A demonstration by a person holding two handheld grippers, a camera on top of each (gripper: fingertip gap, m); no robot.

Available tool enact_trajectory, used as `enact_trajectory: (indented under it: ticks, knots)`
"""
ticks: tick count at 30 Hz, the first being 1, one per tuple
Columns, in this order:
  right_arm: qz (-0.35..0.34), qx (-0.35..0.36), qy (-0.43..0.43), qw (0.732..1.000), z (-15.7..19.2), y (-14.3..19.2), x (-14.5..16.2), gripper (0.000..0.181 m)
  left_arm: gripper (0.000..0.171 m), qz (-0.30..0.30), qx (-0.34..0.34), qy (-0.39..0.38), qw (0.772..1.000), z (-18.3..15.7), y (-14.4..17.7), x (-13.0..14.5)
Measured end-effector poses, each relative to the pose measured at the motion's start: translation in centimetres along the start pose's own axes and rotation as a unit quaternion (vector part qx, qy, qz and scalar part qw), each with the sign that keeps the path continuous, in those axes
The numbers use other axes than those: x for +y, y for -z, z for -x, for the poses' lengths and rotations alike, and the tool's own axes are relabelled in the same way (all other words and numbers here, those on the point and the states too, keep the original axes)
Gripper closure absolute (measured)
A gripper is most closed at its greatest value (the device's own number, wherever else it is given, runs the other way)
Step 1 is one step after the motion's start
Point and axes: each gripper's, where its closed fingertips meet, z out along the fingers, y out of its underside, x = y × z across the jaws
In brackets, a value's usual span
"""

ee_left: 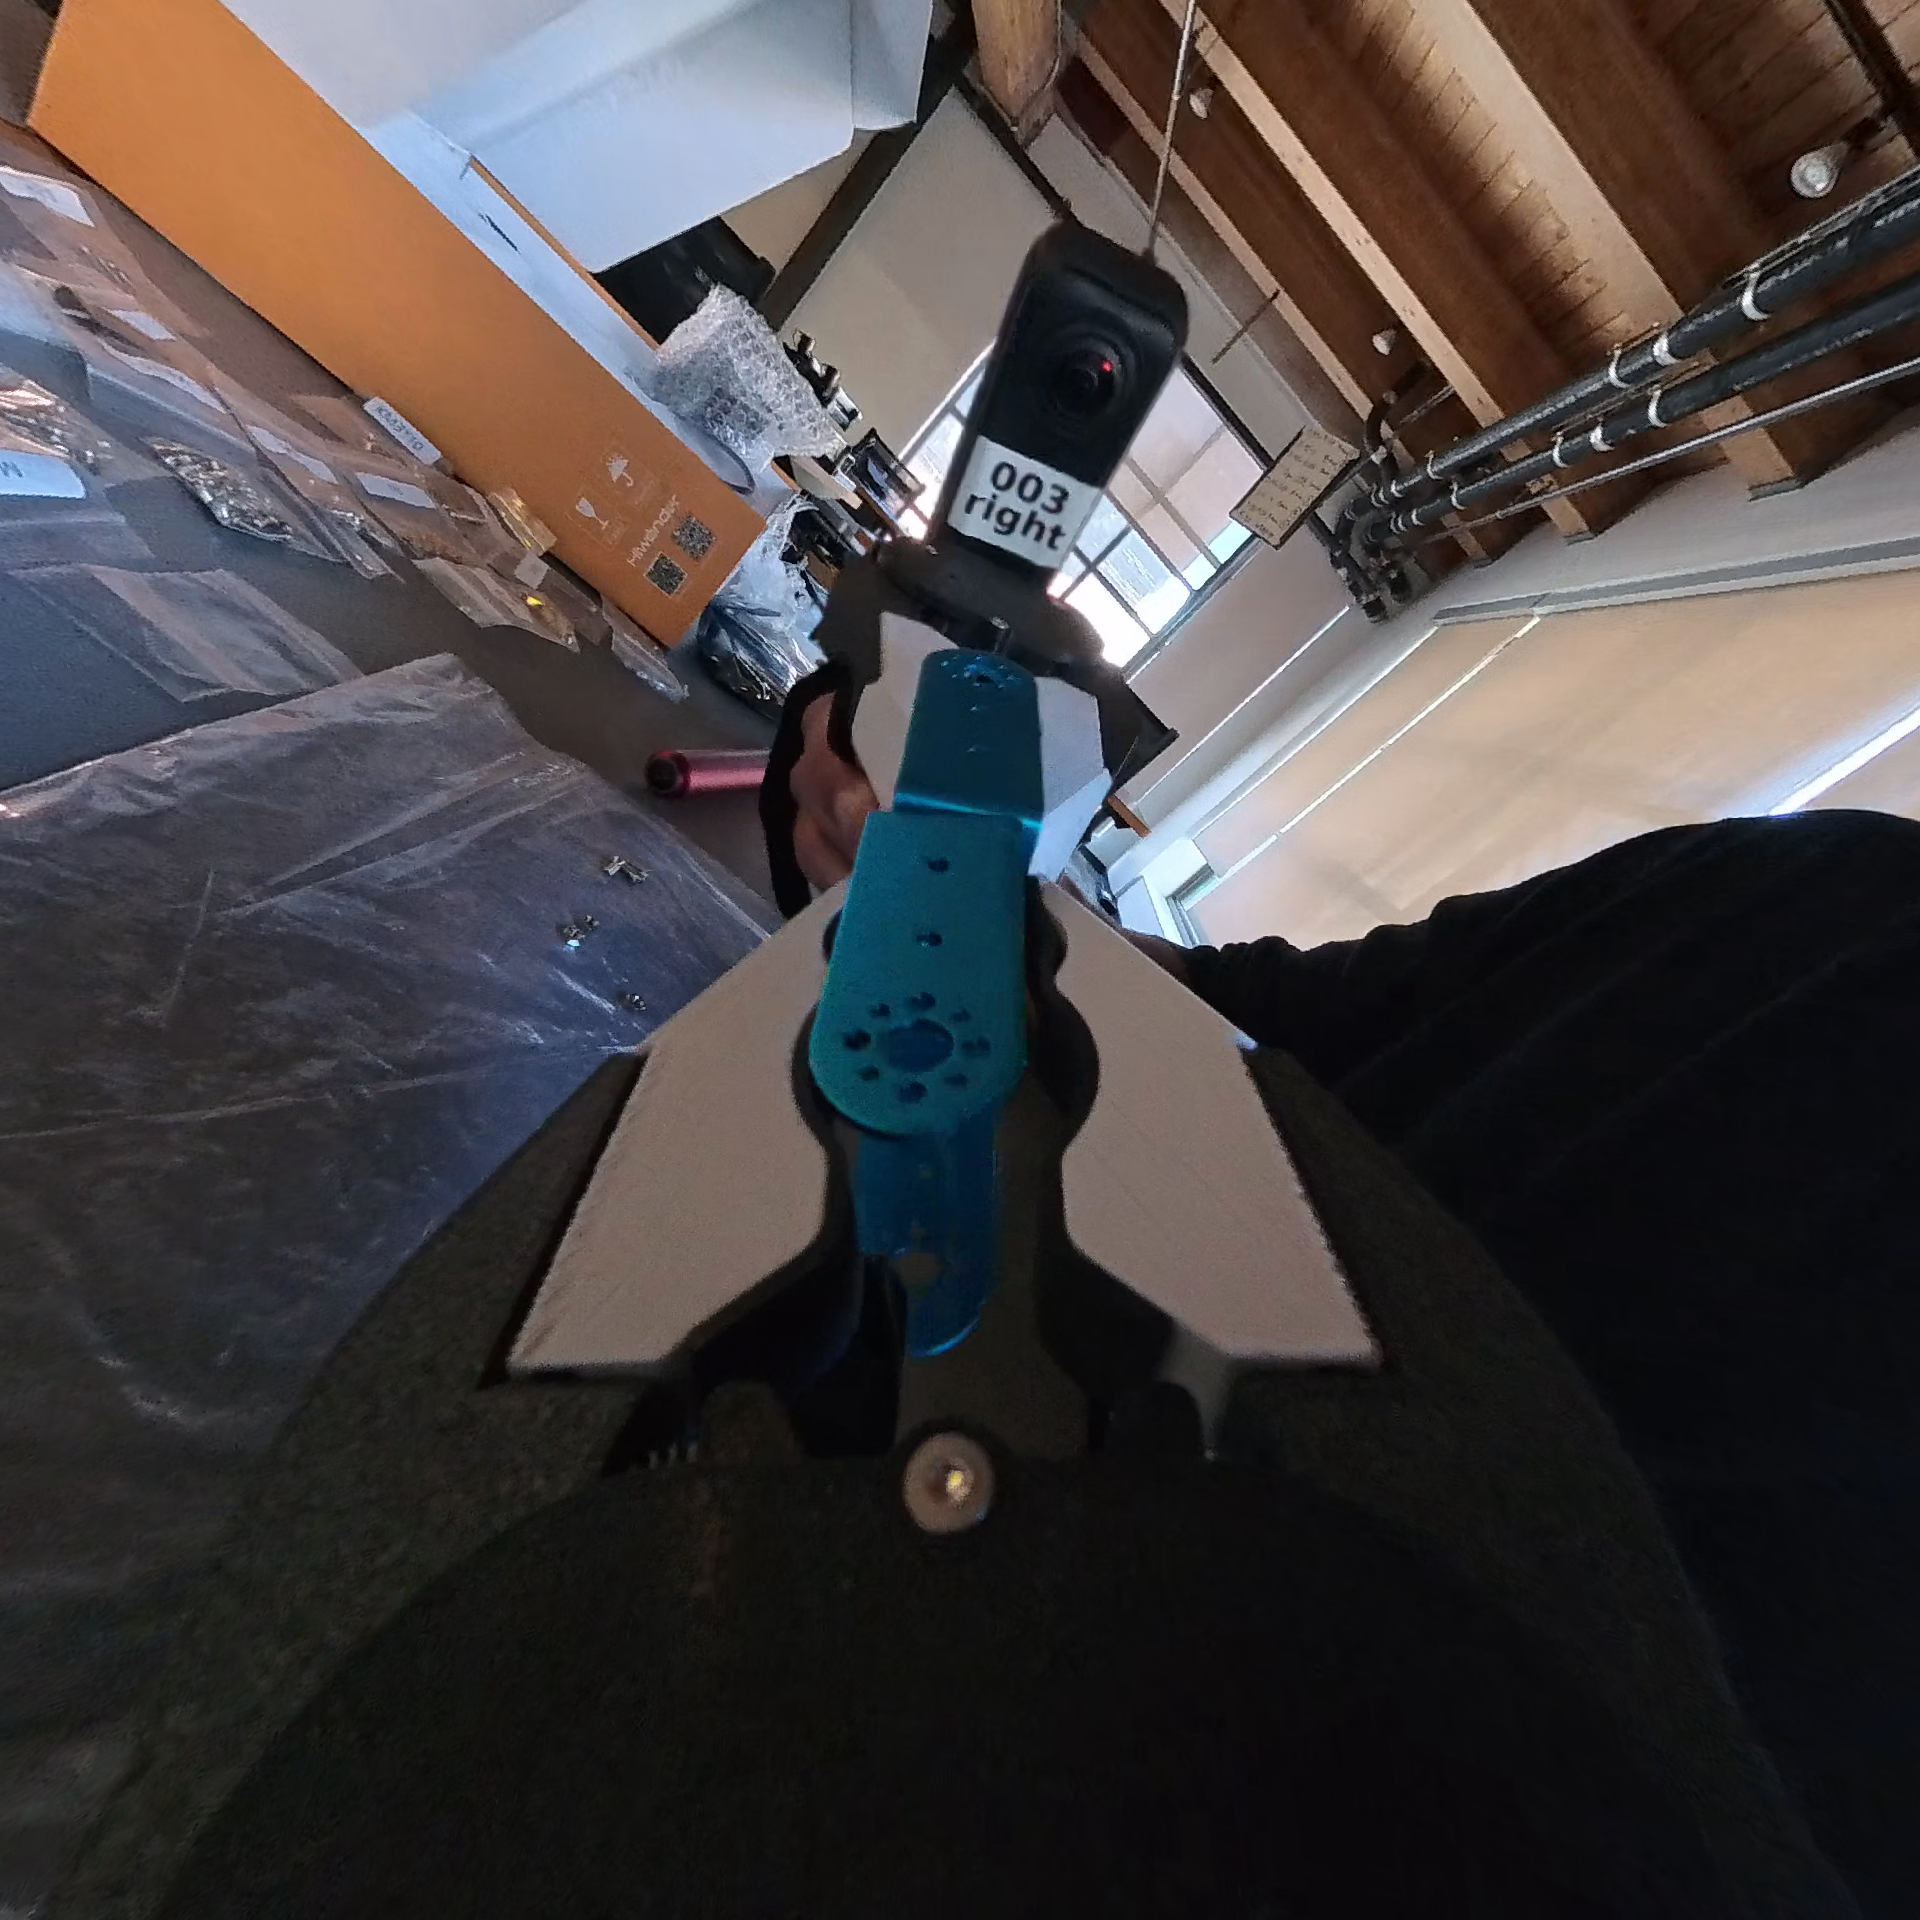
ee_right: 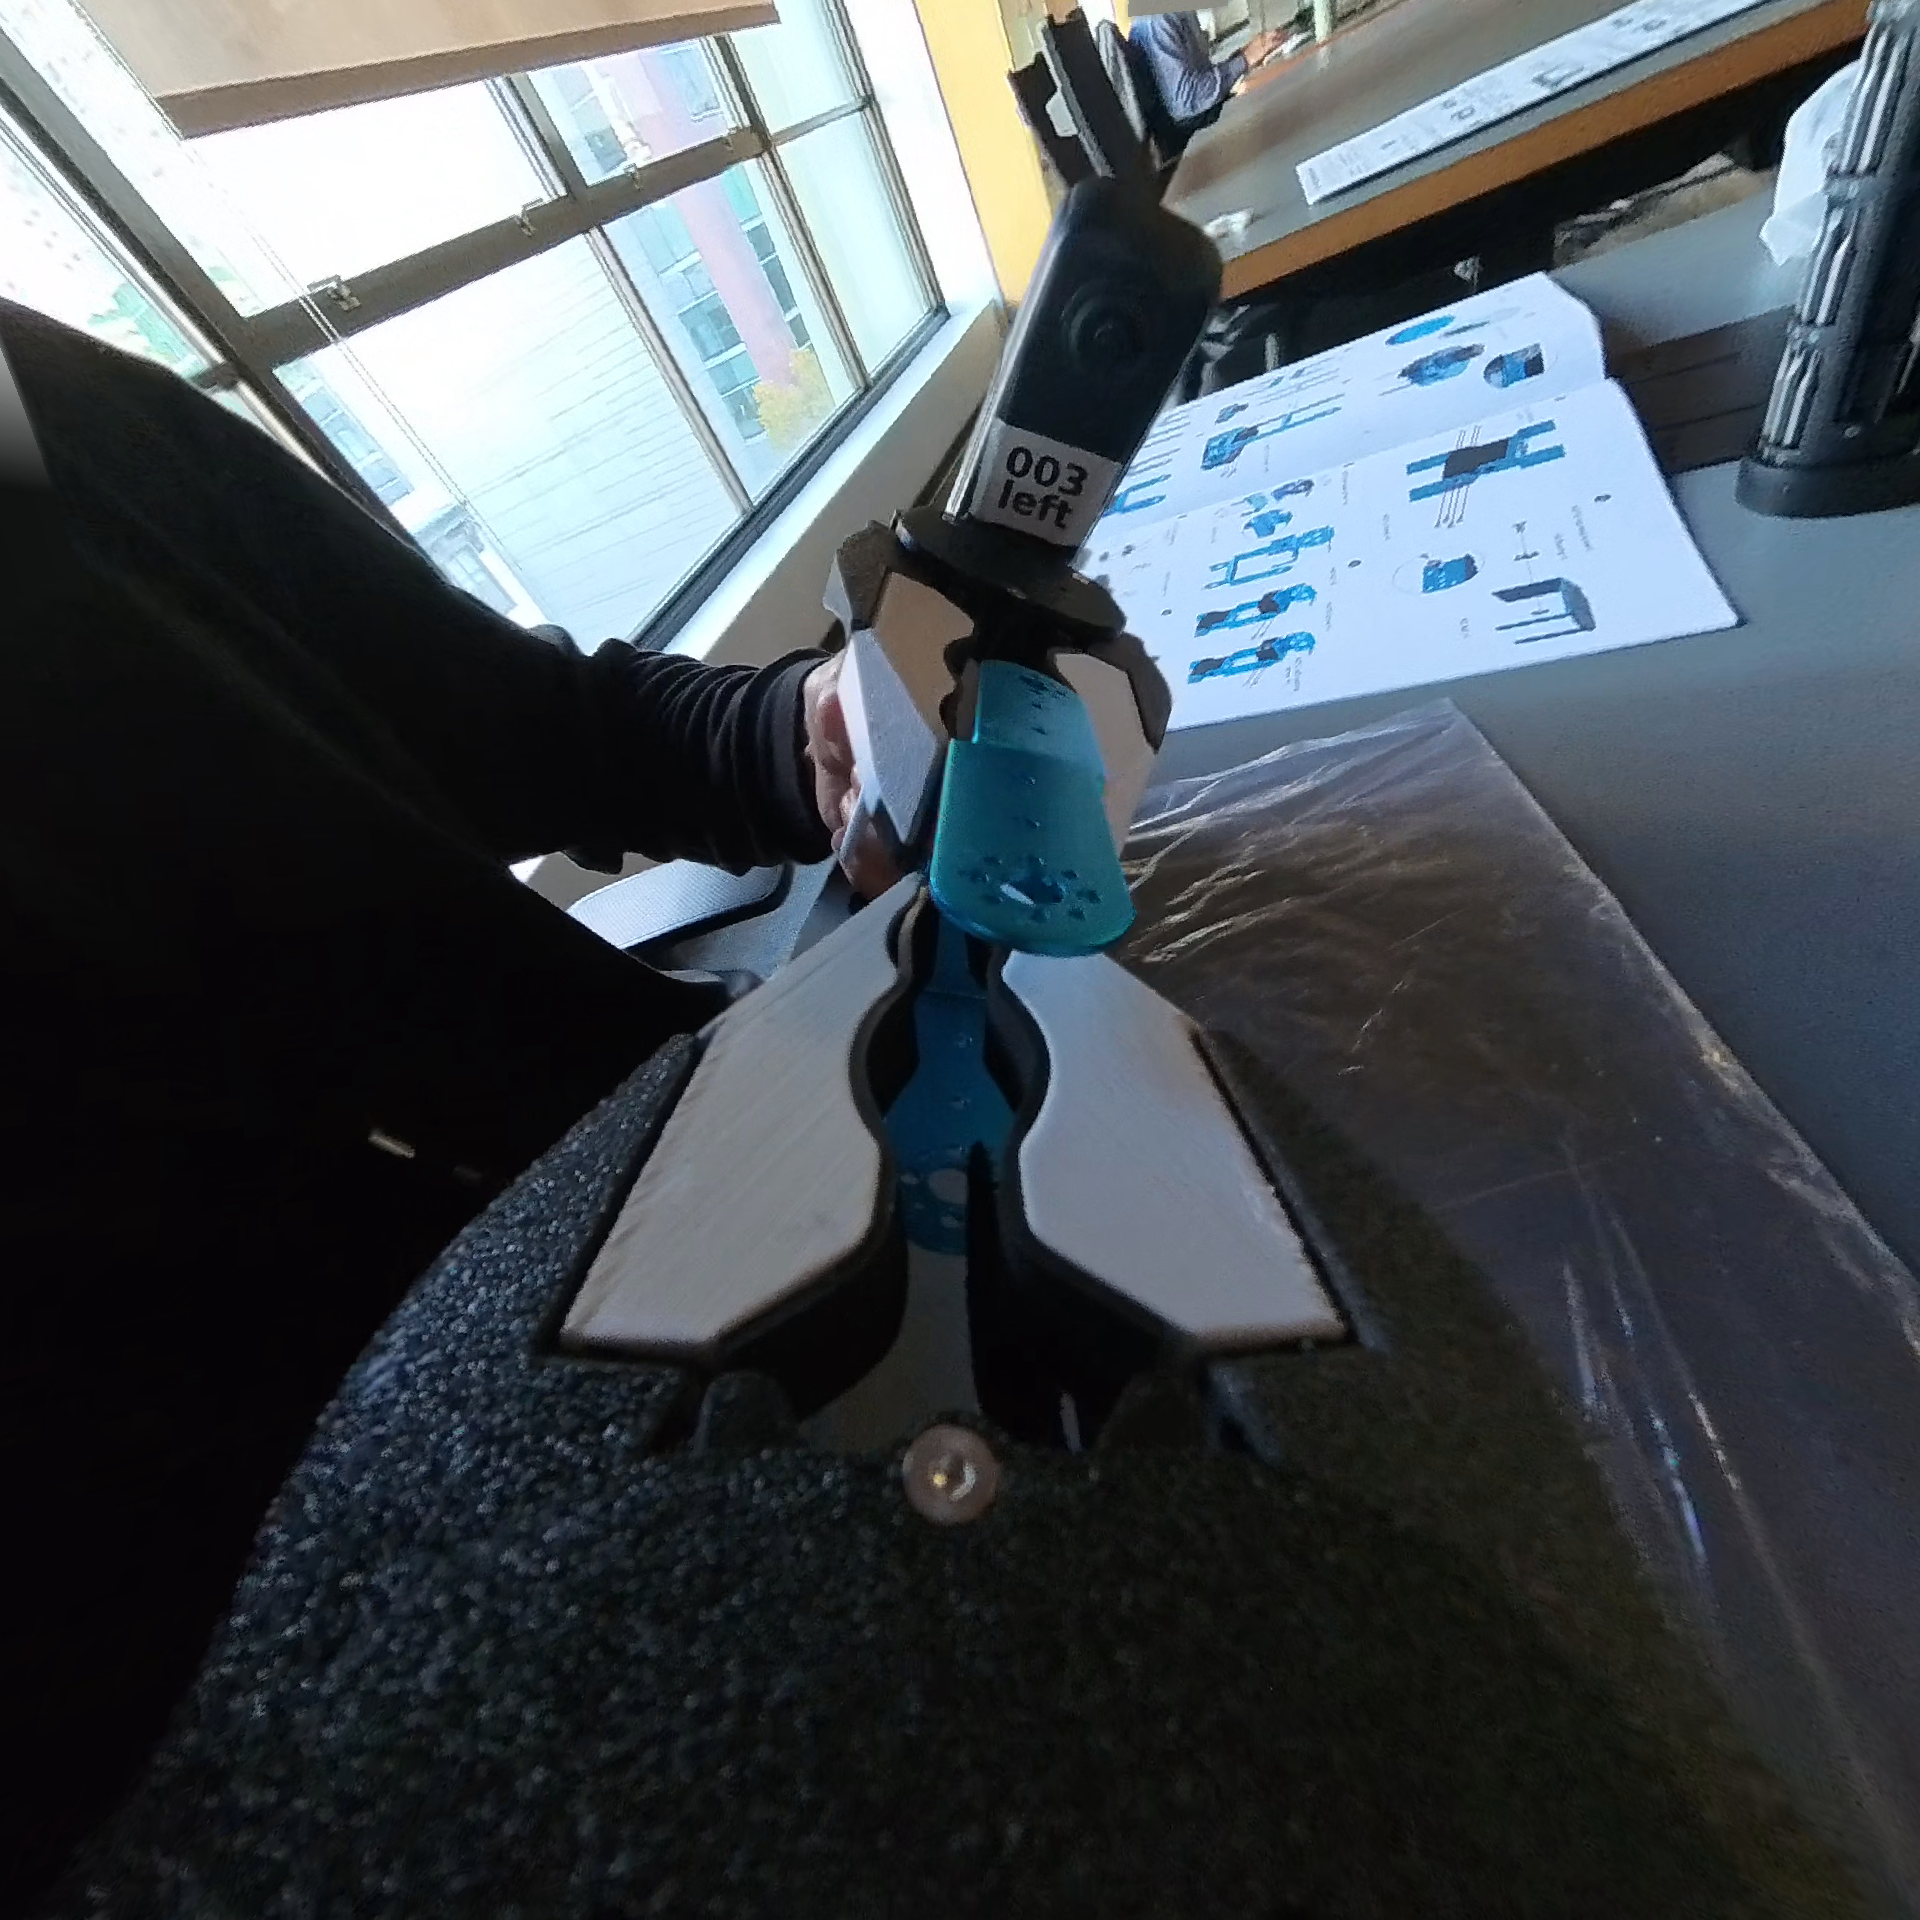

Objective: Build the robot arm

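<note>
My two grippers face each other above the table, with blue metal brackets drilled with holes between them. My left gripper (ee_left: 940,904) is shut on a blue bracket (ee_left: 914,1018) whose rounded end has a ring of holes. Beyond it a second blue piece (ee_left: 971,738) runs into the right gripper (ee_left: 977,665). In the right wrist view my right gripper (ee_right: 961,925) is shut on a flat blue bracket (ee_right: 945,1091). The left gripper (ee_right: 1023,675) shows farther off, holding its blue bracket (ee_right: 1029,821). The pieces overlap; I cannot tell whether they are fastened.
A clear plastic sheet (ee_left: 312,935) covers the grey table, with small screws (ee_left: 623,868) on it. A pink cylinder (ee_left: 707,774), bags of parts (ee_left: 229,488) and an orange box (ee_left: 364,270) lie behind. An open instruction booklet (ee_right: 1403,499) and a black ribbed object (ee_right: 1849,312) are at the right. Both grippers' tips are close together, under 4 cm apart.
</note>
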Motion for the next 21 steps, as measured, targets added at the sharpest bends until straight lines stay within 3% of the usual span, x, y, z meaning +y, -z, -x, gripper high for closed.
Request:
enact_trajectory:
  ticks: [6, 12, 16, 19, 21]
  knots:
    - [-0.022, -0.023, -0.065, 0.997, 0.0, -0.1, -0.5, 0.174, 0.146, -0.030, -0.019, -0.052, 0.998, -0.1, 0.2, -0.7]
    - [-0.039, -0.130, -0.188, 0.973, 1.5, -0.3, -1.0, 0.181, 0.147, -0.019, -0.024, -0.205, 0.978, -2.1, 0.4, -0.6]
    - [-0.047, -0.161, -0.261, 0.951, 1.5, 0.2, -1.2, 0.181, 0.147, 0.003, -0.043, -0.304, 0.952, -3.0, 0.0, 0.2]
    - [-0.048, -0.162, -0.266, 0.949, 1.6, 0.4, -1.5, 0.181, 0.147, -0.001, -0.047, -0.306, 0.951, -3.3, 0.0, -0.2]
    - [-0.067, -0.151, -0.235, 0.958, 1.6, 1.0, -2.4, 0.181, 0.147, -0.027, -0.030, -0.264, 0.964, -3.5, 0.4, -1.1]
